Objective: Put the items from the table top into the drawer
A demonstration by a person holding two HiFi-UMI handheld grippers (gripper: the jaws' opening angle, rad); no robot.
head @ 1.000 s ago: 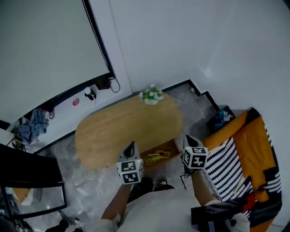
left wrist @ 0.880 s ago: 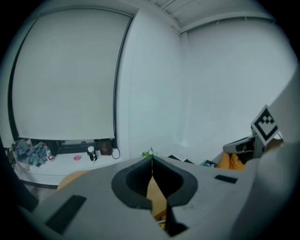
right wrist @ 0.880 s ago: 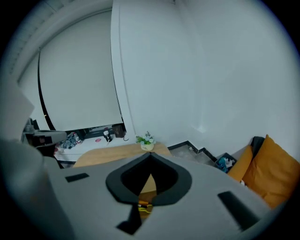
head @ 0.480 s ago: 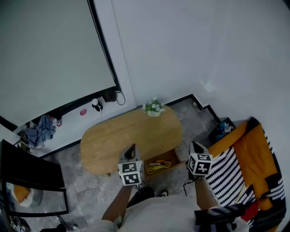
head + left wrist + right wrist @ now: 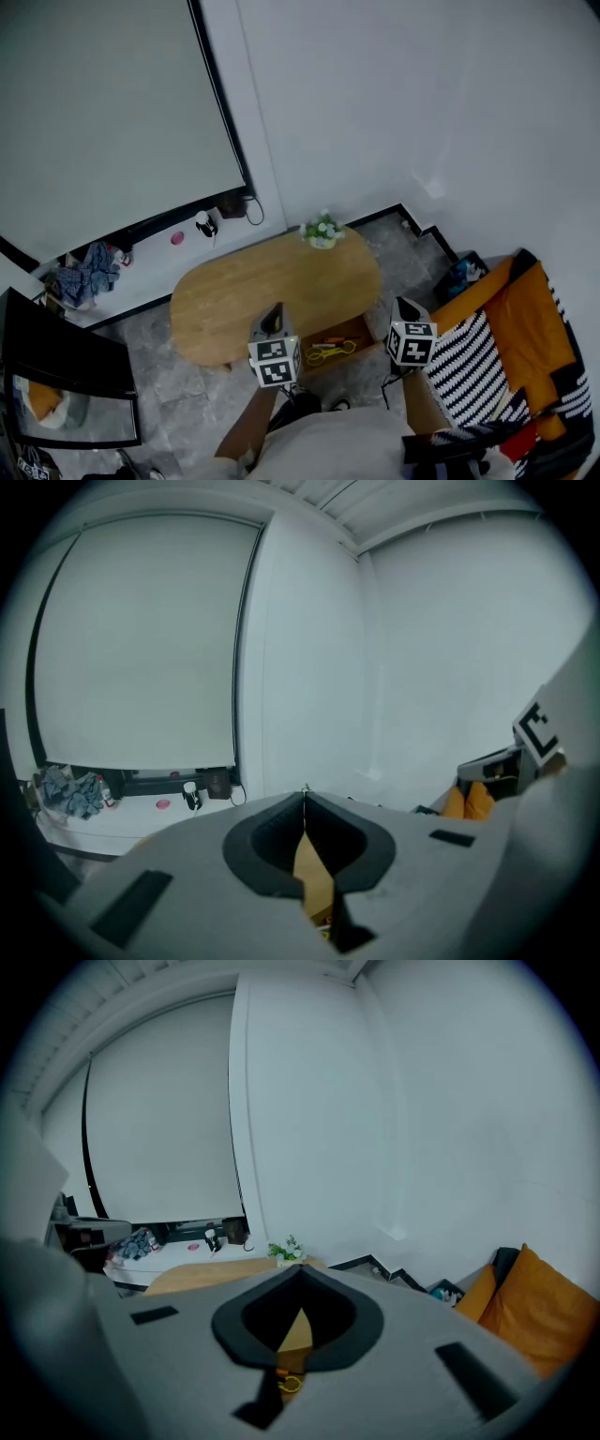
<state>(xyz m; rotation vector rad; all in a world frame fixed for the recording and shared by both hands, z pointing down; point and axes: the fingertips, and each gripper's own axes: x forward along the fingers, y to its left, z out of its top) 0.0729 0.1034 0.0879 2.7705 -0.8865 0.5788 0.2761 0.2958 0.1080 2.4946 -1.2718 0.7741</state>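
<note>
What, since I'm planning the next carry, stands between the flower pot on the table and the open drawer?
Nothing visible: only bare table top lies between the flower pot at the far end and the drawer, open at the near edge.

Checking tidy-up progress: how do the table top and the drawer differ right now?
The table top is oval and bare except for a small flower pot at its far end; the drawer is boxy, pulled open below its near edge, and holds small yellow and orange items. Both are wood-coloured.

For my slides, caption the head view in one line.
Left gripper and right gripper, both shut, above the oval table, its drawer open, flowers at the far edge.
</note>
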